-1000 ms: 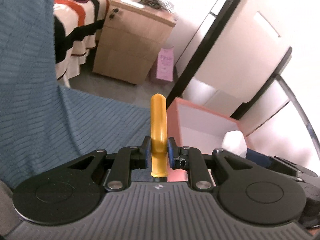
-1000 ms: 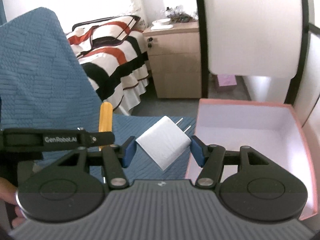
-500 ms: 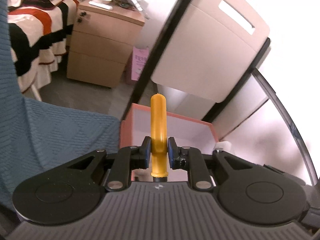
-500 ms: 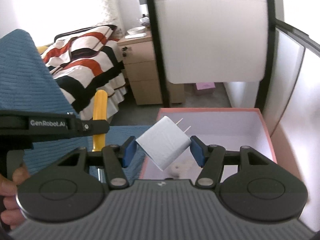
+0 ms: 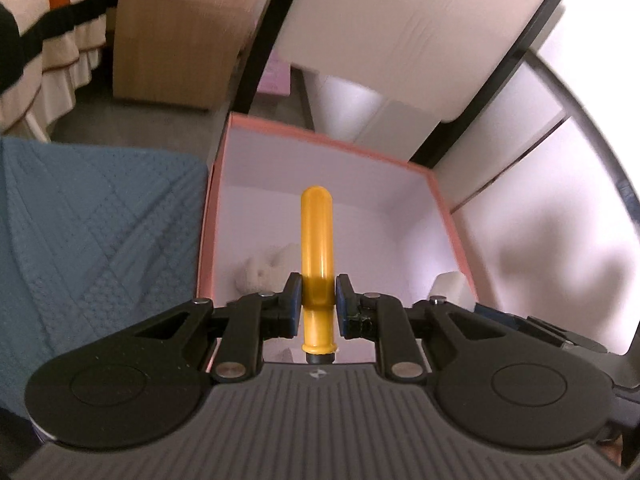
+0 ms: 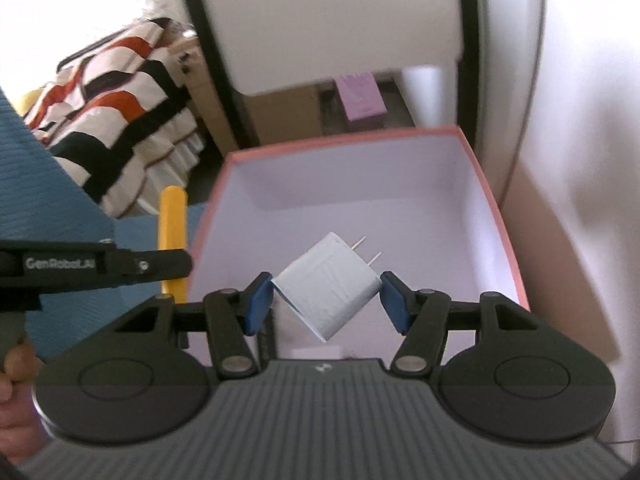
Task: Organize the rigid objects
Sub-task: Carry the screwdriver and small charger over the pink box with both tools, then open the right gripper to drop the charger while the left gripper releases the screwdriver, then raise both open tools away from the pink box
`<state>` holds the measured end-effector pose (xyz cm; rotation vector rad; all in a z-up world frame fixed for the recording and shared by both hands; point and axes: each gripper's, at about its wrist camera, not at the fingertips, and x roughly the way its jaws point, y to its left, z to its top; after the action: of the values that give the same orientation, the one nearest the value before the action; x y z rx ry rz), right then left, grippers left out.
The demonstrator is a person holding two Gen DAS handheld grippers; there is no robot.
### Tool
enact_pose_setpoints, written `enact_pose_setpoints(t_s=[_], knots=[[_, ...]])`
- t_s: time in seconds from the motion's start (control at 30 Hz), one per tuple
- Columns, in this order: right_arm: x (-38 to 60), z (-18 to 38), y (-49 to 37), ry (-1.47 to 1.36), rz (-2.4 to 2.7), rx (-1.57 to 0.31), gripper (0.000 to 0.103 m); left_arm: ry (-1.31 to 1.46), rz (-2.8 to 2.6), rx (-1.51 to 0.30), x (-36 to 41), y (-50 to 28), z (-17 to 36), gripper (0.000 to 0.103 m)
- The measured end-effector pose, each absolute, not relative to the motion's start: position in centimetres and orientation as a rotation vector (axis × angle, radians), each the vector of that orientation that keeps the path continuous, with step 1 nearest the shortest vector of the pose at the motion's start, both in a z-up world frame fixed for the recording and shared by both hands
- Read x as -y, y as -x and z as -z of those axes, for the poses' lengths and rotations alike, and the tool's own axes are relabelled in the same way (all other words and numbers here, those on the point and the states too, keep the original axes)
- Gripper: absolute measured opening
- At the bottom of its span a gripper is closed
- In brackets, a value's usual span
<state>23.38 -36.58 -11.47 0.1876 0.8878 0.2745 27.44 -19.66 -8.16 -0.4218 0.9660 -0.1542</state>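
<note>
My left gripper (image 5: 317, 298) is shut on a yellow tube (image 5: 317, 240) that points forward over the pink box (image 5: 444, 216). The tube also shows in the right wrist view (image 6: 173, 220), at the box's left edge. My right gripper (image 6: 326, 300) is shut on a white plug adapter (image 6: 328, 286) with two prongs, held above the box's (image 6: 494, 216) white inside. A small white fluffy object (image 5: 264, 270) lies on the box floor. The left gripper (image 6: 100, 266) sits to the left of the right one.
A blue quilted cloth (image 5: 88, 232) lies left of the box. A wooden cabinet (image 5: 176, 44), a striped bedspread (image 6: 116, 120) and a small pink box (image 6: 362, 96) on the floor are behind. White panels with black edges (image 5: 420, 32) stand behind and right of the box.
Both grippers have moved forward and tilted down over the pink box. The tube and the adapter now hang above its inside. Neither grip has changed.
</note>
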Motion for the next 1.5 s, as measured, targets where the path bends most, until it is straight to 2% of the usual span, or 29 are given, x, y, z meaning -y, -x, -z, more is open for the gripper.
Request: enact_pose_setpoints(t_s=[0.43, 0.8, 1.1, 1.4, 1.5], knots=[[38.5, 17.3, -25.4, -0.203, -0.255, -0.991, 0.062, 0.392, 0.130, -1.050, 21.6, -30.0, 13.9, 0.021], [39.1, 20.2, -27.0, -0.205, -0.250, -1.052, 0.061, 0.404, 0.122, -1.042, 21.1, -31.4, 14.9, 0.022], [39.1, 18.8, -26.7, -0.226, -0.258, -1.026, 0.061, 0.391, 0.140, -1.031, 21.0, -30.7, 13.9, 0.022], [38.5, 14.4, -24.7, -0.217, -0.263, -0.942, 0.061, 0.344, 0.164, -0.982, 20.8, -29.3, 11.2, 0.022], [38.3, 12.9, -23.6, -0.220, -0.266, -0.915, 0.061, 0.352, 0.179, -0.962, 20.3, -28.5, 10.0, 0.029]])
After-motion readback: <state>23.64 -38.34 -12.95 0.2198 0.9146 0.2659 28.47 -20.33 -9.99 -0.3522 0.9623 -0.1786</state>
